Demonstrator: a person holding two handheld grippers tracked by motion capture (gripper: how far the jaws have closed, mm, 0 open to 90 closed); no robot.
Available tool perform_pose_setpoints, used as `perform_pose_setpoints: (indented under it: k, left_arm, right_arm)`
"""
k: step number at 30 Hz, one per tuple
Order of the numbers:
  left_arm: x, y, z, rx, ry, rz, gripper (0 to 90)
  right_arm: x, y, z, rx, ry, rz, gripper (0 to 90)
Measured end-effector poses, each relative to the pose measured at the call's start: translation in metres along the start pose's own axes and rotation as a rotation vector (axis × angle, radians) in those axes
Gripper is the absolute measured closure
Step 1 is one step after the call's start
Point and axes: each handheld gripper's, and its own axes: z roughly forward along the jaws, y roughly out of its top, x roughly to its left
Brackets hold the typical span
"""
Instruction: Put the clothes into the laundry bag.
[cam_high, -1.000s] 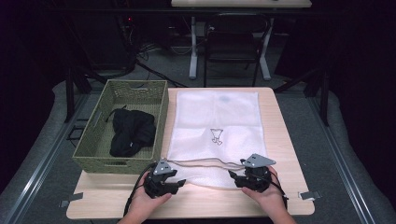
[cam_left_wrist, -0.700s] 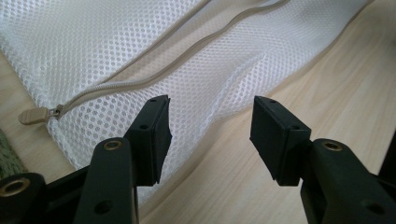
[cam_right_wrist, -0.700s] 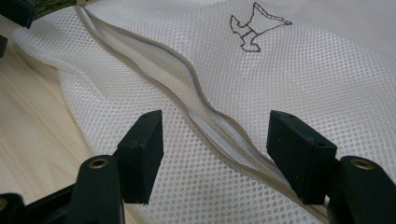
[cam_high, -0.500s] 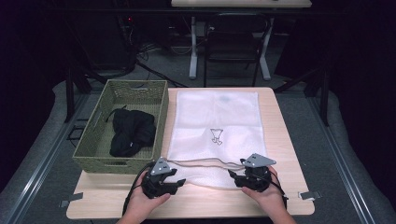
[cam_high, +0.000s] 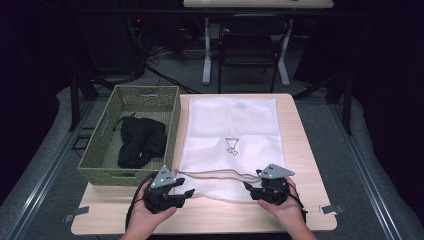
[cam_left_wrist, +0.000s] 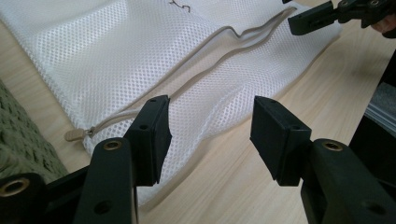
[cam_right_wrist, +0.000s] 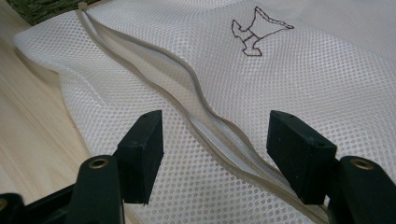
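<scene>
My left gripper (cam_high: 186, 192) sits at the lower left of the high view, over the near left corner of the white mesh bag (cam_high: 230, 145), and its 2 jaws are spread with nothing between them. In the left gripper view the jaws (cam_left_wrist: 210, 135) frame the bag's near edge, where the beige zipper (cam_left_wrist: 201, 77) runs up toward the upper right of the frame and its pull tab (cam_left_wrist: 74, 135) lies at the left, beside the green weave of the basket.

My right gripper (cam_high: 248, 187) is at the lower right of the high view, at the bag's near right corner, jaws likewise parted and empty. In the right gripper view the zipper (cam_right_wrist: 187, 100) lies partly open, crossing from the upper left down between my 2 jaws, and a small dark line drawing (cam_right_wrist: 254, 30) shows on the mesh at the top of the frame.

The bag lies flat along the middle of the wooden table (cam_high: 305, 150). The woven green basket (cam_high: 107, 170) stands just left of it, with a black garment (cam_high: 141, 142) inside.
</scene>
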Motion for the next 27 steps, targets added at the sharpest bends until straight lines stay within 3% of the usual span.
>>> perform_pose_setpoints:
  k: [12, 15, 27]
  left_arm:
    - [0.003, 0.009, -0.011, -0.011, -0.009, -0.009, 47.1]
    - [0.008, 0.014, -0.017, -0.027, -0.009, -0.034, 47.1]
    - [0.024, 0.029, -0.032, -0.035, 0.029, -0.065, 45.9]
  right_arm:
    - [0.000, -0.001, 0.001, 0.003, 0.000, 0.001, 36.3]
    - [0.000, -0.001, 0.001, 0.003, -0.001, 0.001, 36.3]
    - [0.000, -0.001, 0.001, 0.002, -0.001, 0.001, 36.3]
